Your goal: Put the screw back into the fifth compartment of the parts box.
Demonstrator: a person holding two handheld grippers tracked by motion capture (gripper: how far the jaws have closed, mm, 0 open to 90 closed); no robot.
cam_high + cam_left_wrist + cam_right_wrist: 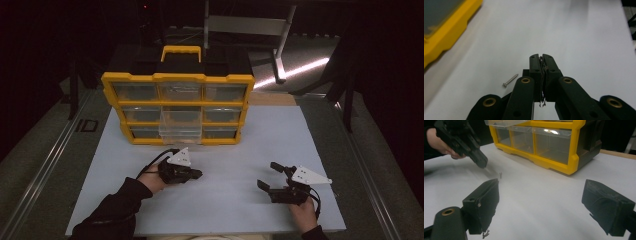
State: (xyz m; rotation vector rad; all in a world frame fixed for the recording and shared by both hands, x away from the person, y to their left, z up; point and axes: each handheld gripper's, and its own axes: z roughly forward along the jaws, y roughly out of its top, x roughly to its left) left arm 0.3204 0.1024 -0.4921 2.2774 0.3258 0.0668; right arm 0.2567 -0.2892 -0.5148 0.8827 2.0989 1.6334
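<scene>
The left gripper (541,57) has its two black jaws pressed together, with nothing visibly caught at their tips (only some frayed dark fibres run along the seam between the pads). It hangs a little above the white board (574,37). The screw (510,80) lies flat on the board just to the left of those closed jaws and slightly behind their tips, apart from them. It is small and slim, silver-grey metal, with a wider flat head at its near end and a narrow shank that points away and to the right.

In the right gripper view the screw (500,175) is a tiny grey fleck on the board, just below and to the right of the left gripper's tip (482,163), between it and the yellow drawer cabinet (541,161).

The right gripper (540,203) has its jaws spread wide apart with only bare board between them; the screw sits well ahead of its left jaw. In the high view this gripper (267,175) rests low over the board, well apart from the left one (197,174). The cabinet has clear drawers, one of them (181,131) pulled partly out.
</scene>
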